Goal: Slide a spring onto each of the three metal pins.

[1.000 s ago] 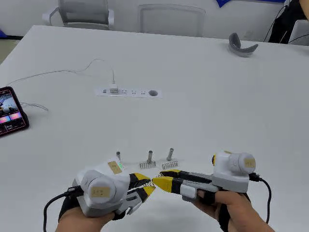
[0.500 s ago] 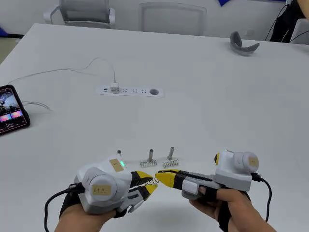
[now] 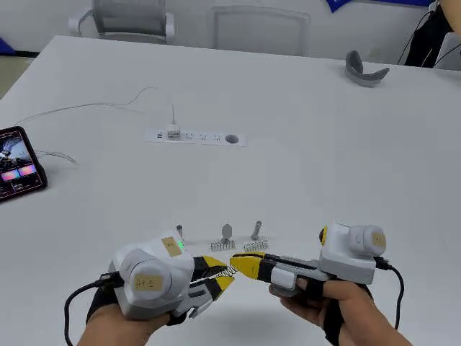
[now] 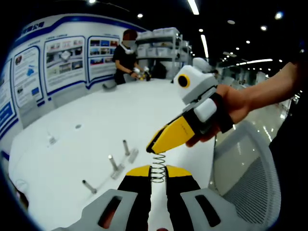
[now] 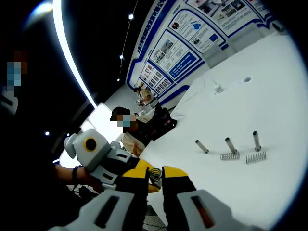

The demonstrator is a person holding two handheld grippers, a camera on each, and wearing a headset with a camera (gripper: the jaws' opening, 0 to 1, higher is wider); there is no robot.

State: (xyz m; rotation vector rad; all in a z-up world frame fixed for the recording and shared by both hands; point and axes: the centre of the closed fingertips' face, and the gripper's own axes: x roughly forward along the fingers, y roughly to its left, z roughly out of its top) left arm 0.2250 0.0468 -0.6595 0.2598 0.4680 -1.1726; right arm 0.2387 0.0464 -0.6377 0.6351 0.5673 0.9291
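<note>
While they meet over the worktop's (image 3: 324,144) near edge, the left gripper (image 3: 220,272) clamps one end of a spring (image 3: 229,272) and the right gripper (image 3: 236,267) pinches the other. It looks like a handover. Next, its bore must line up over one of the bare pins (image 3: 256,230) just beyond.

A white bench (image 3: 324,166) carries a power strip (image 3: 194,136) with a white cable (image 3: 94,108), a lit phone (image 3: 17,164) at its left edge and a grey curved piece (image 3: 364,69) far right. Chairs (image 3: 122,18) stand behind it.
</note>
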